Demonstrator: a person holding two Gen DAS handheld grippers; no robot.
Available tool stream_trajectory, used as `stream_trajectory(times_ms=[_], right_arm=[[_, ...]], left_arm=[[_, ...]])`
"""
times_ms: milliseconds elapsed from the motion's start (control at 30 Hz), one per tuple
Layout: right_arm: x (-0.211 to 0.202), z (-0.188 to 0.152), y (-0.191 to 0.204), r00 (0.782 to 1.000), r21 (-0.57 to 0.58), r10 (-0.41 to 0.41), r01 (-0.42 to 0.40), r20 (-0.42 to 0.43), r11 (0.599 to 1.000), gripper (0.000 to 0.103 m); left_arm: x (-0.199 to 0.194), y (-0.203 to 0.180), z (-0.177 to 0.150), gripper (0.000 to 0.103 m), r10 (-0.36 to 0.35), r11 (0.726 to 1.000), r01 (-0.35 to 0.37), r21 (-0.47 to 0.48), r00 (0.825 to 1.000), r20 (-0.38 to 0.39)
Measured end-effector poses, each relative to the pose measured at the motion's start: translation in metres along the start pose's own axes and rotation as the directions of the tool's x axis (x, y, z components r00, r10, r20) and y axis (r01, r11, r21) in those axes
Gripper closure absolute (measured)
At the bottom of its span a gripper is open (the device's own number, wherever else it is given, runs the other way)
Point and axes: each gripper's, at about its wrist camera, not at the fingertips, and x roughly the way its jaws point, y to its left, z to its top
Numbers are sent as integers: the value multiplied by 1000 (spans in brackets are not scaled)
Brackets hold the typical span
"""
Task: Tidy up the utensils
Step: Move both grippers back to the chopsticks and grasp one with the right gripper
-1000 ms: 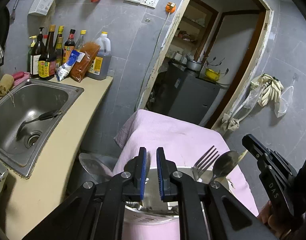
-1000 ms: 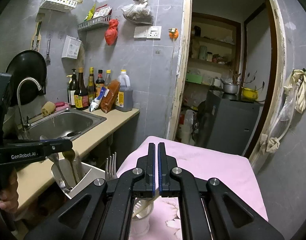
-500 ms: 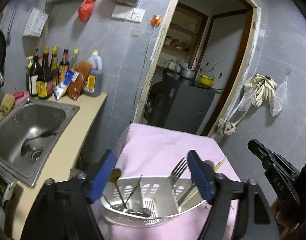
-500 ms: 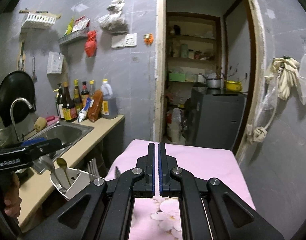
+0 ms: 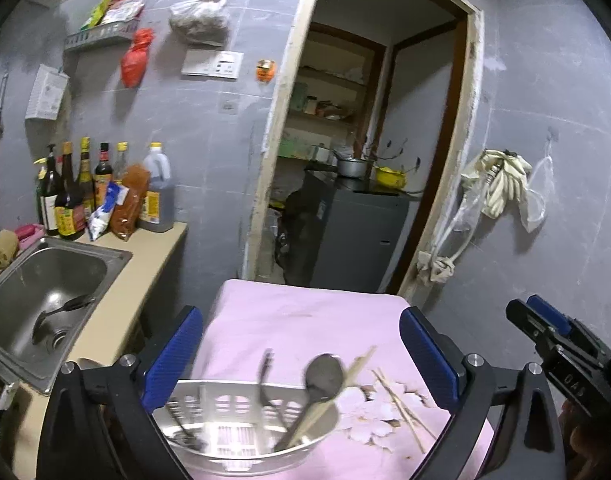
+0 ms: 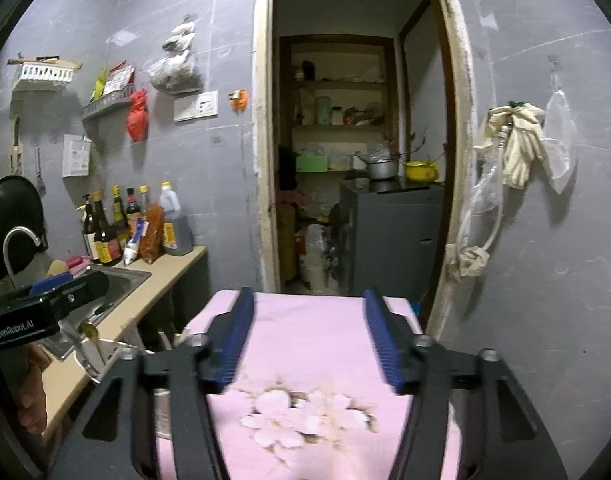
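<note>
on the pink cloth: we see the white utensil basket (image 5: 241,420) sitting at the near left part of the cloth-covered table (image 5: 305,320), low in the left wrist view.
basket contents: we make out a spoon (image 5: 321,376) standing bowl-up, a dark handle (image 5: 265,376) beside it and a pale chopstick (image 5: 359,362) leaning out to the right; more cutlery lies blurred at the bottom.
loose on the cloth: we see thin chopsticks (image 5: 401,408) lying just right of the basket.
left gripper (image 5: 301,350): our blue pads stand wide and are opening; the basket shows between them, untouched by either pad.
right gripper (image 6: 309,336): our jaws are parted and opening, with only the flower-printed cloth between them.
left edge, right view: we see a hand (image 6: 29,392) on the other gripper's handle.
counter: we see a steel sink (image 5: 45,300) with a dark ladle (image 5: 61,308) inside, and sauce bottles (image 5: 85,192) behind it.
beyond: we see a doorway (image 6: 361,160) with shelves and a grey cabinet.
</note>
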Motion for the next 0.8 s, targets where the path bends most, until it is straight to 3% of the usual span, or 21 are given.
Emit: stream_trajectory(times_ms=[67,167,333,800], right_arm=[[-4,0,-16,1000,2,-11,11,9,1000,23],[-5,2,-36,1000,2,-24,24,12,1000,11],[1,-2,-72,999,-5,-44,44,-10,999,3],[39,-36,-157,990,-25,-81,79,-113,997,3]], left_arm=[[3,-15,-2,2,-7,1000,7,6,1000,3],[8,-35,-4,1,-11,1000,11,13,1000,13],[20,-68,-12,1,-5,999,4,35,1000,17],[58,-142,-56,1,5,998,-1,65,998,-64]])
